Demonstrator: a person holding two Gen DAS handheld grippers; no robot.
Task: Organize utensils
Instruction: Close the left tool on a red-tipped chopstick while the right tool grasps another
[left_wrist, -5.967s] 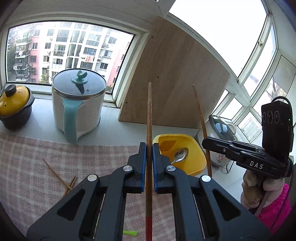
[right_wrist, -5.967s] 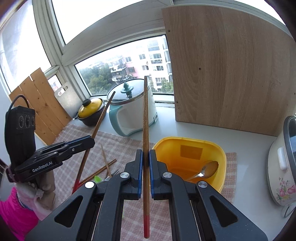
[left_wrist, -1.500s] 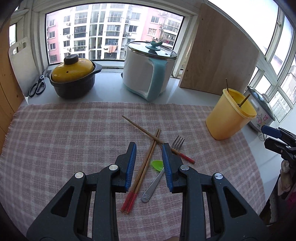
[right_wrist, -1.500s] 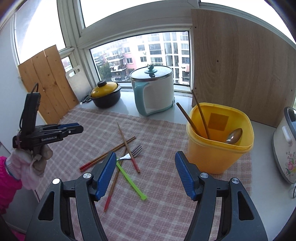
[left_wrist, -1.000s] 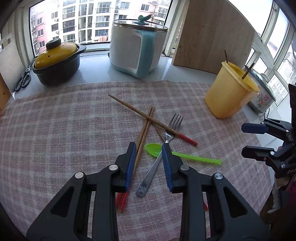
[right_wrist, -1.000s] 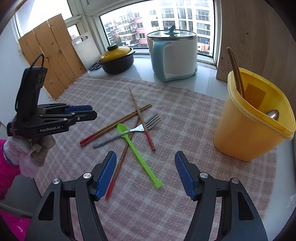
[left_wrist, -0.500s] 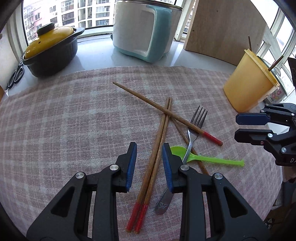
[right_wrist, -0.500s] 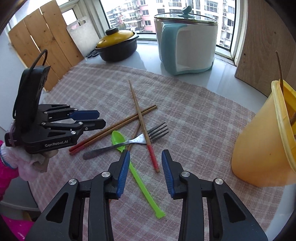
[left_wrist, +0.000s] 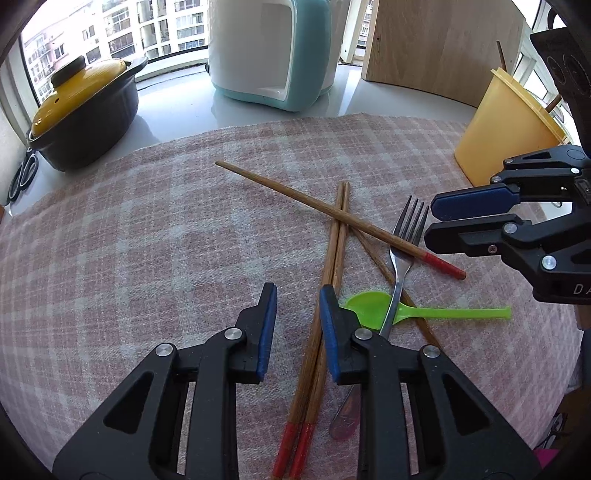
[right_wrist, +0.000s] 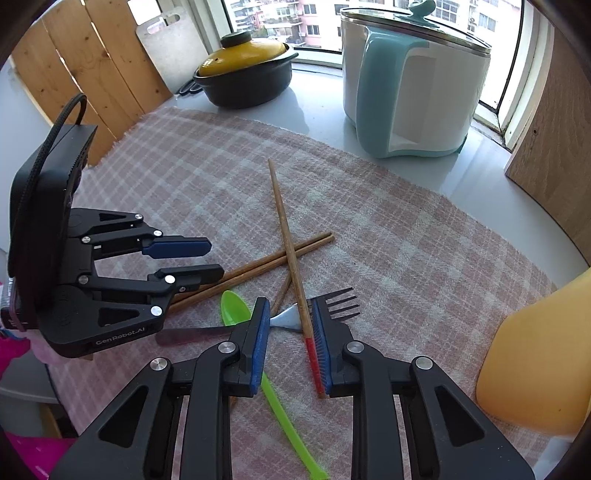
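On the pink plaid cloth (left_wrist: 147, 240) lies a heap of utensils: a pair of red-tipped chopsticks (left_wrist: 332, 258), a single chopstick (left_wrist: 314, 203) crossing them, a metal fork (left_wrist: 399, 258) and a green plastic spoon (left_wrist: 443, 314). My left gripper (left_wrist: 297, 295) hangs low over the pair. Its jaws are closing, the pair lies between them beside the right pad, and the left pad is still apart. My right gripper (right_wrist: 290, 314) straddles the single chopstick (right_wrist: 280, 206) near its red end, jaws closing, left pad clear of it. The yellow holder (left_wrist: 495, 140) stands at the right with chopsticks in it.
A black pot with a yellow lid (left_wrist: 81, 107) and a white-and-teal cooker (left_wrist: 273, 48) stand behind the cloth on the sill. A wooden board (left_wrist: 443, 48) leans at the back right. Scissors (left_wrist: 22, 173) lie at the far left. Wooden planks (right_wrist: 74, 74) lean at the left.
Both grippers have come down closer to the heap. The right jaws narrowed from wide to a small gap around the red-tipped chopstick. The left gripper shifted so the chopstick pair lies between its fingers.
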